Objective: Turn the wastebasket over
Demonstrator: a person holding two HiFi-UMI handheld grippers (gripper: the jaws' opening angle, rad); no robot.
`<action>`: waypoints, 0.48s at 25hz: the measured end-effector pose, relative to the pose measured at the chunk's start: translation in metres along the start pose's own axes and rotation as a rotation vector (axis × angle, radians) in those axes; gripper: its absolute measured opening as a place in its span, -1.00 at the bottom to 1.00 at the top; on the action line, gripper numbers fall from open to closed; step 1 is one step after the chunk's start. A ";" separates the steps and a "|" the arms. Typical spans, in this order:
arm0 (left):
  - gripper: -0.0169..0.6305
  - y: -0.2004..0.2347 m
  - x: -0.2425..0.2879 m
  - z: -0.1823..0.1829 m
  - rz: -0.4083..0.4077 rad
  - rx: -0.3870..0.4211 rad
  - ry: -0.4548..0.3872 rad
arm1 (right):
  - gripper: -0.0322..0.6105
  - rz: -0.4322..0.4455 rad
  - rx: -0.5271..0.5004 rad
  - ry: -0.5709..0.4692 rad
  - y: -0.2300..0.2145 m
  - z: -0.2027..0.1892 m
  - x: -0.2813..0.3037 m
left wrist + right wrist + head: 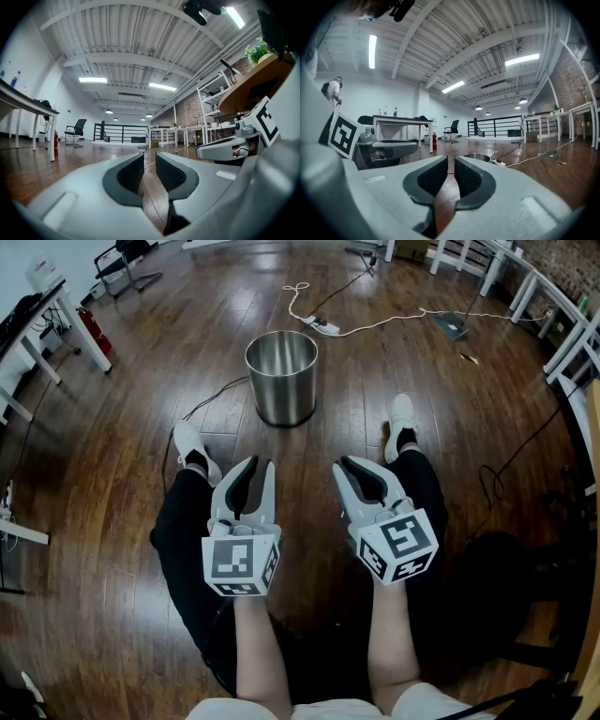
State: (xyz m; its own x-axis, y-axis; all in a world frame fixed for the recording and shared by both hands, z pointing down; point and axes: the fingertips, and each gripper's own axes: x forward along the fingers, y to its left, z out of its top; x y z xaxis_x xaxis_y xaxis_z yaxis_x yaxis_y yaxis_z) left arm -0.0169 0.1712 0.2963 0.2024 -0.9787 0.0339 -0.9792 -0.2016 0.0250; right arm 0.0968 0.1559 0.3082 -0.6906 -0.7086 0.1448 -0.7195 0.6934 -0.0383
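Shows a shiny round metal wastebasket point(281, 381) upright, mouth up, on wood floor point(141, 427); left gripper point(260, 465), right gripper point(349, 465) short of it, jaws slightly parted, gripping nothing.

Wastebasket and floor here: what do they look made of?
Wastebasket: looks like metal, probably brushed stainless steel. The wall is silver-grey with a soft vertical sheen and a bright rim. Floor: dark brown wood planks or wood-look laminate, can't tell which. Plank seams and grain show, and the glossy finish reflects the lights.
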 end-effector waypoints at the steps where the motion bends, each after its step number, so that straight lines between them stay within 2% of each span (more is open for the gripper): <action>1: -0.64 0.002 0.007 0.000 0.002 0.004 -0.010 | -0.81 -0.009 -0.001 -0.007 -0.007 0.000 0.006; 5: -0.56 0.019 0.035 0.003 0.029 0.009 -0.035 | -0.66 -0.016 -0.021 0.004 -0.030 0.001 0.033; 10: -0.45 0.038 0.071 0.018 0.049 0.014 -0.051 | -0.54 -0.040 -0.056 -0.030 -0.061 0.030 0.058; 12: -0.40 0.046 0.084 0.027 0.067 0.026 -0.066 | -0.41 -0.045 -0.069 -0.035 -0.072 0.038 0.072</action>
State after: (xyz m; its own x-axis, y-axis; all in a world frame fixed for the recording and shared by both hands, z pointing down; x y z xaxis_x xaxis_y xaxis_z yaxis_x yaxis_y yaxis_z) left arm -0.0458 0.0789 0.2730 0.1354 -0.9903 -0.0317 -0.9908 -0.1354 -0.0009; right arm 0.0961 0.0498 0.2838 -0.6604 -0.7428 0.1097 -0.7443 0.6669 0.0357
